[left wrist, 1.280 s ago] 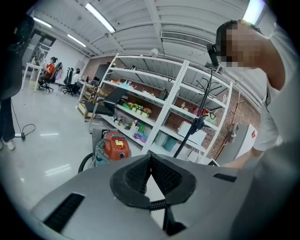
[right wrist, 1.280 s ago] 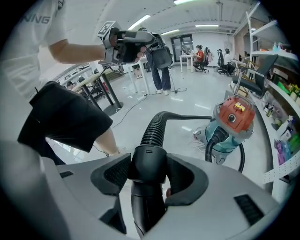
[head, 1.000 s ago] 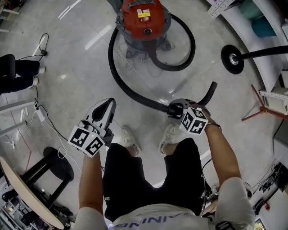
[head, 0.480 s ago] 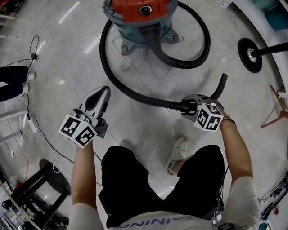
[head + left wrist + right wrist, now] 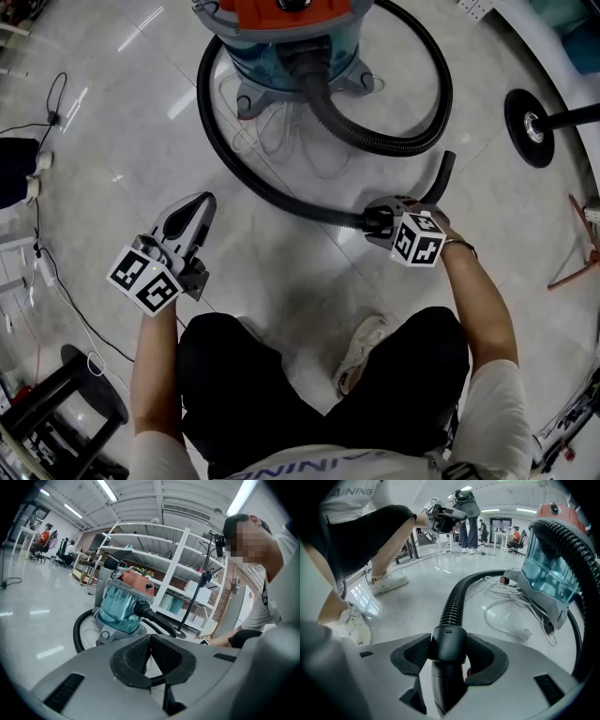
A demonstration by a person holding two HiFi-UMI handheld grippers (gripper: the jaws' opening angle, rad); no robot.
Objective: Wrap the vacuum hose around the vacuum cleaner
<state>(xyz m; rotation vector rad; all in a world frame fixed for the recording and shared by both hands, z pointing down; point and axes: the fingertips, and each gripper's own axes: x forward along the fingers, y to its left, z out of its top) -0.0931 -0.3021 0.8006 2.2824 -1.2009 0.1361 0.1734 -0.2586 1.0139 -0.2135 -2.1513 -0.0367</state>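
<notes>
right gripper point(image 5: 377, 223) clamped on the rigid end cuff of the black vacuum hose point(image 5: 272, 192), hose curving across the glossy floor point(image 5: 122, 141) around the orange-topped vacuum cleaner point(image 5: 281, 42), left gripper point(image 5: 190, 212) well apart, jaws pressed together, empty

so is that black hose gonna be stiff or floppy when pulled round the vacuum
Probably floppy: the ribbed hose lies in loose curves on the floor. Its smooth end cuff, clamped in the right gripper, looks rigid. Being ribbed, it may spring back off the vacuum cleaner.
</notes>
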